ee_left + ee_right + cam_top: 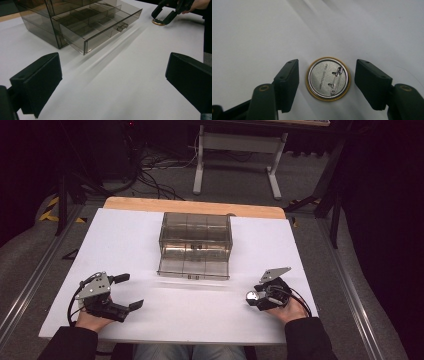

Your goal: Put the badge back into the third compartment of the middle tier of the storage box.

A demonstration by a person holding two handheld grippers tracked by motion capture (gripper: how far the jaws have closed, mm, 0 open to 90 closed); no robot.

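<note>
A round pin badge [328,78] lies back side up on the white table sheet [125,240], its safety pin and gold rim showing. My right gripper [327,74] points down over it, jaws open, one pad on each side with a small gap to the rim. In the high view the badge [253,296] sits under the right gripper [252,299] at the front right. My left gripper [130,291] rests at the front left, open wide and holding nothing. From the left gripper view the badge [158,22] lies between the right gripper's [163,17] jaws.
A smoky clear drawer box [195,237] stands at the table's middle back, its bottom drawer [100,27] pulled out toward me, with divided compartments that look empty. Beyond the far wooden table edge [195,206] are cables and a table frame on the floor.
</note>
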